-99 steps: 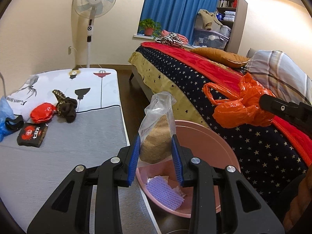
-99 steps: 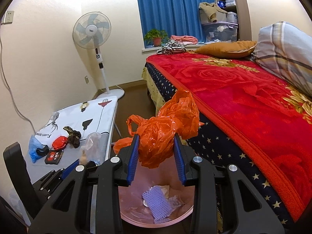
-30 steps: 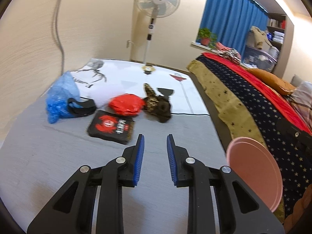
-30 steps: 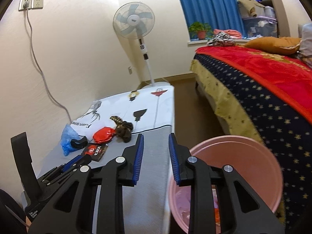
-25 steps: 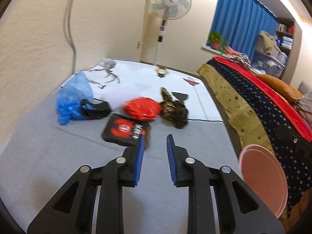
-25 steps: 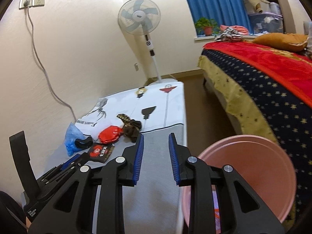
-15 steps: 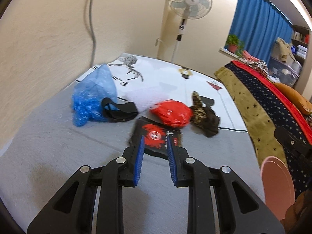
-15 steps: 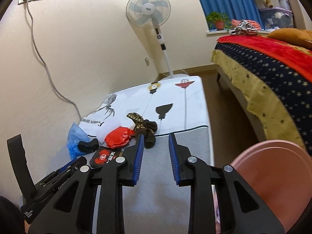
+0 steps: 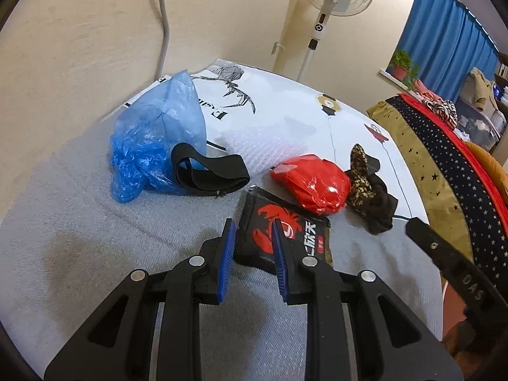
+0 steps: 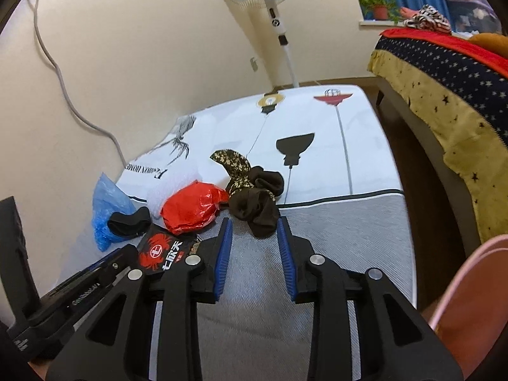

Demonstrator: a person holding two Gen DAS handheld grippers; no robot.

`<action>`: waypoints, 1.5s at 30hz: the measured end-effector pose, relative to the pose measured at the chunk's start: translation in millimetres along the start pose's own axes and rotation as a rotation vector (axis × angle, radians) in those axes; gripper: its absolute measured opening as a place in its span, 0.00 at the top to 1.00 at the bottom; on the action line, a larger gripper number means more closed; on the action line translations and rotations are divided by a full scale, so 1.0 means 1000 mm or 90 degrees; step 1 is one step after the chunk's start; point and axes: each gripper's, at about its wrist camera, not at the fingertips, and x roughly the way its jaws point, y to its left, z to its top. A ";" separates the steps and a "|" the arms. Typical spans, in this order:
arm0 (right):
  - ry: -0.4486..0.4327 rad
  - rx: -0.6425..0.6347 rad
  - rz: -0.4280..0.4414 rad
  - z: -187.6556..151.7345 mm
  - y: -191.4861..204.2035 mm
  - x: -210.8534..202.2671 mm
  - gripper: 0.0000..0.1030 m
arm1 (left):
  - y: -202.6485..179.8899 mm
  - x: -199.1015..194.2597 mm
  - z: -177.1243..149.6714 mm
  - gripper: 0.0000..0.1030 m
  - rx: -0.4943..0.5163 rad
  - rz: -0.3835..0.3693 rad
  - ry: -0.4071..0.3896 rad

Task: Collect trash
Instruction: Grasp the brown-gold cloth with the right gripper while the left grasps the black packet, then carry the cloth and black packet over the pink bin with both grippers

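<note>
On the low bed lie a black snack packet with a red crab [image 9: 285,231] [image 10: 165,250], a red crumpled wrapper [image 9: 314,184] [image 10: 190,206], a blue plastic bag [image 9: 152,139] [image 10: 106,206], a black strap [image 9: 206,171] [image 10: 128,220] and dark brown socks with a leopard piece [image 9: 371,200] [image 10: 254,200]. My left gripper [image 9: 252,236] is open, its fingers straddling the near left corner of the packet. My right gripper [image 10: 255,235] is open and empty, just in front of the socks.
The pink bin's rim [image 10: 470,295] shows at the lower right, beside the bed edge. A standing fan [image 10: 270,6] is against the back wall. A star-patterned bed [image 10: 444,89] runs along the right, with dark floor between. A cable [image 9: 165,25] hangs on the wall.
Both grippers dropped their bags in the bin, then swung left over the bed. The left one has closed in on the black packet, the right one on the socks.
</note>
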 end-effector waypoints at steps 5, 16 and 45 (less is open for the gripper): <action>0.016 -0.001 0.000 0.009 0.002 0.018 0.54 | 0.003 0.009 0.001 0.77 -0.017 0.005 0.024; 0.047 0.014 0.008 0.016 -0.002 0.035 0.82 | 0.009 0.013 -0.001 0.77 -0.044 0.000 0.043; -0.011 -0.040 -0.060 -0.026 0.003 -0.114 0.95 | -0.026 -0.072 -0.021 0.98 0.067 -0.053 -0.020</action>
